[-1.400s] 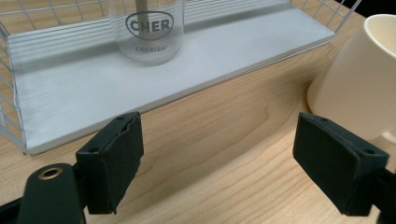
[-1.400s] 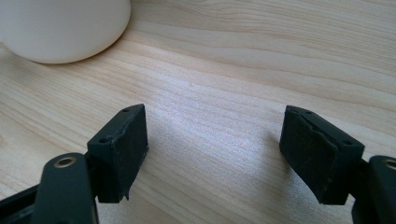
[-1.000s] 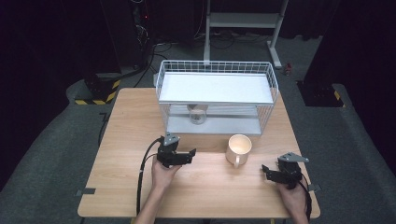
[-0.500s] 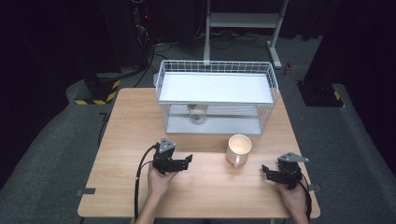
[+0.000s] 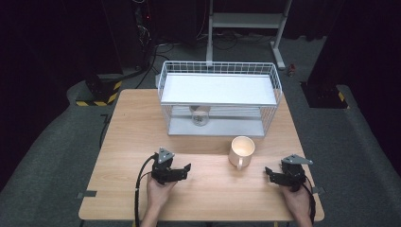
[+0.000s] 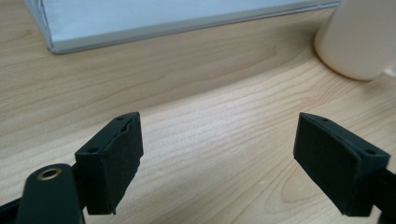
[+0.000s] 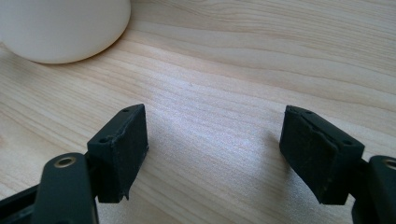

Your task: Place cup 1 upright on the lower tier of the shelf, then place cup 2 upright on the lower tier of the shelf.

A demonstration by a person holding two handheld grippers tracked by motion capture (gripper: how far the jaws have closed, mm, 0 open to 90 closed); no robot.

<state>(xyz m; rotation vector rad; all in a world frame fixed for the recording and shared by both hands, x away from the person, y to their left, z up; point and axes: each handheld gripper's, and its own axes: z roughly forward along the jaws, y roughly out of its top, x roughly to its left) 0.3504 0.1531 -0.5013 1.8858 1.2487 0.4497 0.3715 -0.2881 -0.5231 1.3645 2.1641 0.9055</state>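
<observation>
A cream mug (image 5: 241, 150) stands upright on the wooden table (image 5: 132, 137), handle toward the near edge. My left gripper (image 5: 186, 169) rests low to the mug's left, open and holding nothing, jaws pointing right. In the left gripper view the gripper (image 6: 219, 158) has bare wood between its jaws, with the mug (image 6: 359, 42) at the upper right. My right gripper (image 5: 268, 172) sits right of the mug, open and holding nothing, jaws pointing left. The right gripper view has the gripper (image 7: 215, 154) over bare wood, the mug (image 7: 60, 28) at its upper left.
A white wire rack (image 5: 220, 97) with a flat white shelf stands at the table's back middle. A small glass-like object (image 5: 200, 116) sits under that shelf. The rack's base plate (image 6: 163, 23) runs across the top of the left gripper view. Dark floor surrounds the table.
My left gripper has drawn back toward the near edge and slightly left, still open. The right gripper and the mug have stayed put.
</observation>
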